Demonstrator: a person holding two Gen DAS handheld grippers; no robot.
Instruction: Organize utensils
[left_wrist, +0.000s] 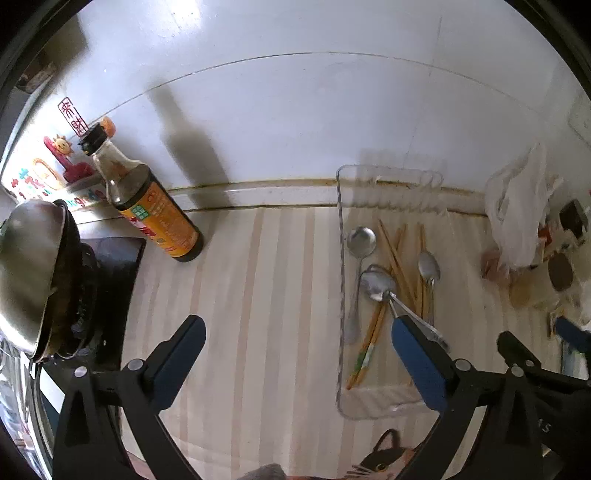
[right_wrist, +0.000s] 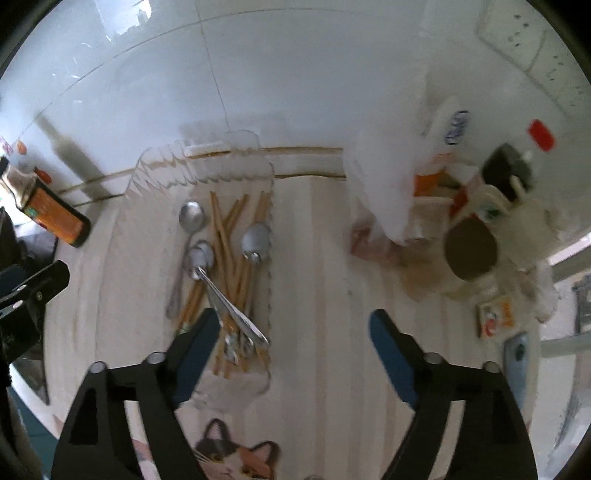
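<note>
Closest in, both grippers are hanging over the counter with jaws spread wide and nothing between the pads. The left gripper (left_wrist: 299, 332) has bare striped cloth under it, and its right-hand finger sits over the near left part of the tray. The right gripper (right_wrist: 295, 328) is just beside the tray on the other side, its left-hand finger overlapping the utensil handles. No pad is pressing on anything as far as I can see.

The cloth (left_wrist: 240, 277) is a pale striped mat with a cartoon cat printed at the near edge.

On it is the tray (left_wrist: 340, 280), clear thin plastic, rectangular with a scalloped far wall. Everything for the job looks to be in there already: three metal spoons and a bundle of chopsticks (left_wrist: 397, 266). One spoon (left_wrist: 360, 242) lies along the left wall, another spoon (left_wrist: 378, 284) lies crossed over the sticks, and a third (left_wrist: 428, 266) is on the right. The spoons are shiny steel with round bowls; the sticks are slim, tan wood or bamboo, some with green patterned ends.

So my read: collecting is done, sorting isn't. Sticks are fanned and crossing, spoons point different ways, so grouping and straightening is what's left.

Further back, a dark sauce bottle (left_wrist: 147, 199) with an orange label stands by a steel wok (left_wrist: 26, 277). A white plastic bag (left_wrist: 517, 210) and clutter sit right, against the glossy white tiled wall.
</note>
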